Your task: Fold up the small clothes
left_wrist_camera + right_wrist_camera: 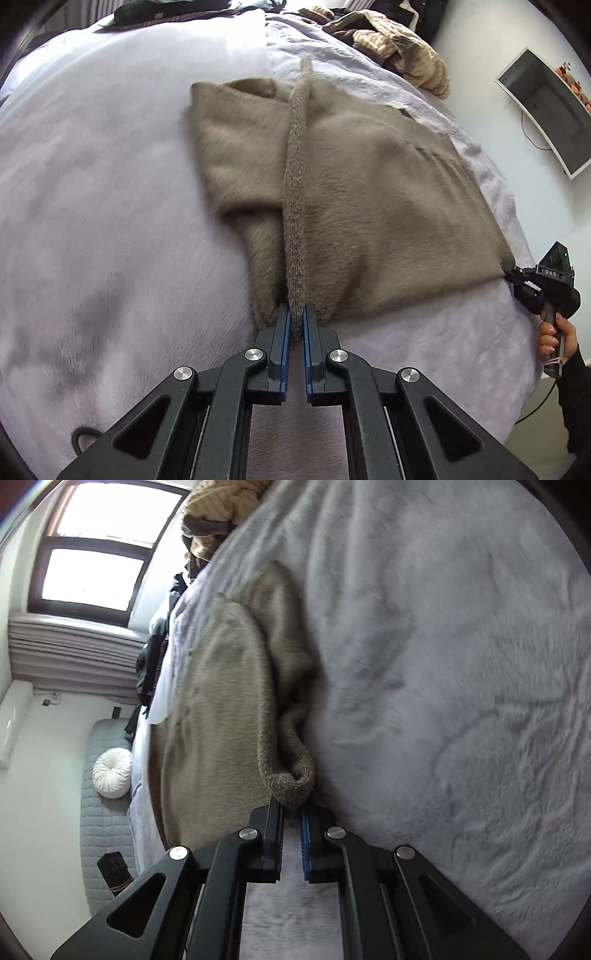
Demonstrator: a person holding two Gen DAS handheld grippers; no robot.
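Left tool and right tool, nearly closed, each pinch the taupe sweater's hem on the bed

The left wrist camera sits low over the bed, looking forward along its fingers across the taupe sweater, close in. The right wrist camera is rolled sideways, nearly at the sweater hem, facing the window. Both views share sweater and bedspread.
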